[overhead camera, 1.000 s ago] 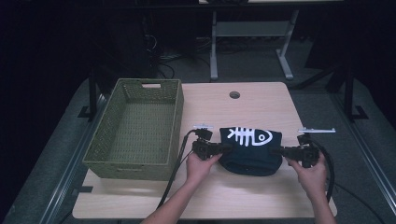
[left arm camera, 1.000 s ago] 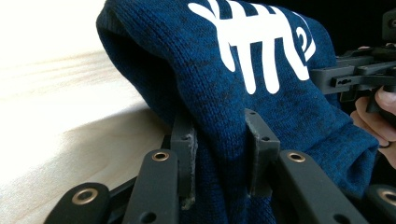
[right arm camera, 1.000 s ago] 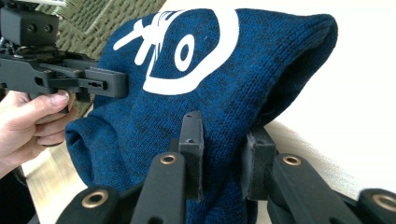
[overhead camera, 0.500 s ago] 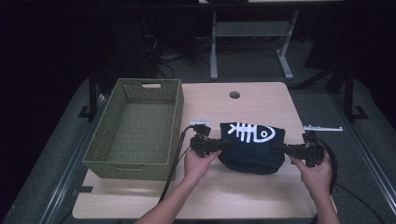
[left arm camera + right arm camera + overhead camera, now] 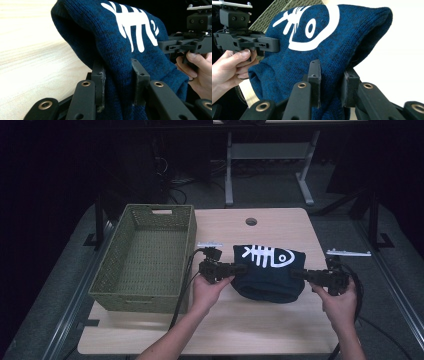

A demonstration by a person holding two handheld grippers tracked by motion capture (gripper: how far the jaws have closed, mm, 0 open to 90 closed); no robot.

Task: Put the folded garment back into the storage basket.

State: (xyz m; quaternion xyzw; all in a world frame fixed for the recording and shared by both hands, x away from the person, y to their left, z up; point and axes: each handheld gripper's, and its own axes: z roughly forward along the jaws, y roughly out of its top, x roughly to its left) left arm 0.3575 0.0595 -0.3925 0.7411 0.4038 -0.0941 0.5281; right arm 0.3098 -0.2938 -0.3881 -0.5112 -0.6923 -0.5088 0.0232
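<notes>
Sweater (image 5: 270,272), dark blue knit with white fish-skeleton print, held between both claws above the pale wood tabletop (image 5: 260,330).

High view: tabletop stands in a dark room, grey floor around it, a metal frame behind; green woven basket (image 5: 145,257) on its left part. Sweater's long axis runs left to right, fish head toward the right; left claw (image 5: 239,268) grips its left end, right claw (image 5: 299,274) its right end.
Left gripper view: left claw (image 5: 119,75) clamped on a bunched fold of knit, print facing up.
Right gripper view: right claw (image 5: 331,77) clamped on knit likewise; basket behind.
</notes>
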